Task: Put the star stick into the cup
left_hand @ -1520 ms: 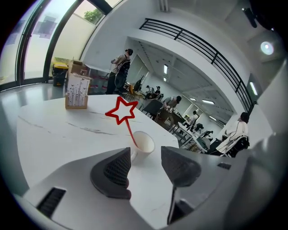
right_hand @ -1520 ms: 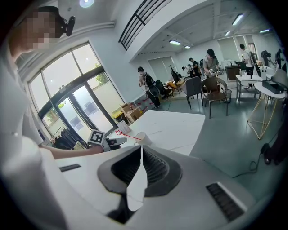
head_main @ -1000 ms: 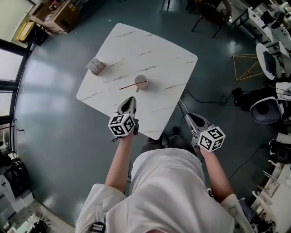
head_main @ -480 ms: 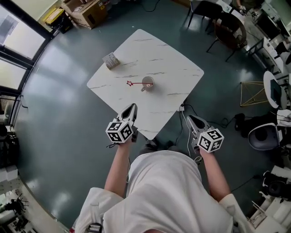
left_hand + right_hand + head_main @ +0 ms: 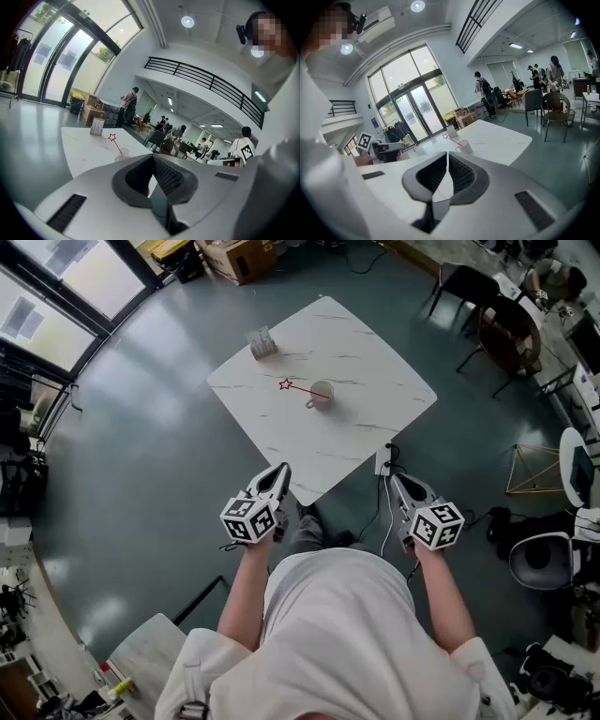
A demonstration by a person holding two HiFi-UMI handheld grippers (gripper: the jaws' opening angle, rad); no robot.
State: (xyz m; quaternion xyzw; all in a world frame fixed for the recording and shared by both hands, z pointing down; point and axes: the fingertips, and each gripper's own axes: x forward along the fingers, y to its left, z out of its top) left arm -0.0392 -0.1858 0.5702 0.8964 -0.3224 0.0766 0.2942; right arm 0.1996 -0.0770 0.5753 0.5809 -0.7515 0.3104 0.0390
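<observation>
The task is looking finished. Both grippers are hanging clear of the table, short of its 6 o'clock corner and well apart from the cup. The left gripper is showing its jaws pressed together with nothing between them. The right gripper is doing the same, pads meeting at the tips and carrying nothing. The cup is sitting upright near the middle of the table. The star stick is resting with its lower end inside the cup and leaning over the rim, so the red star is pointing out toward 10 o'clock. Judging from this, nothing is remaining except perhaps stepping away.

Around it, a dark glossy floor is filling most of the head view and reflecting daylight. Tall glass doors are running along the 10 o'clock side. The white marbled table is standing cornerwise at 12 o'clock from the person, bare apart from the cup and one other item. Dark chairs are standing at 2 o'clock, and cardboard boxes are lying on the floor at 12 o'clock beyond the table. A small card stand is sitting by the table's 11 o'clock edge, well apart from the cup.
</observation>
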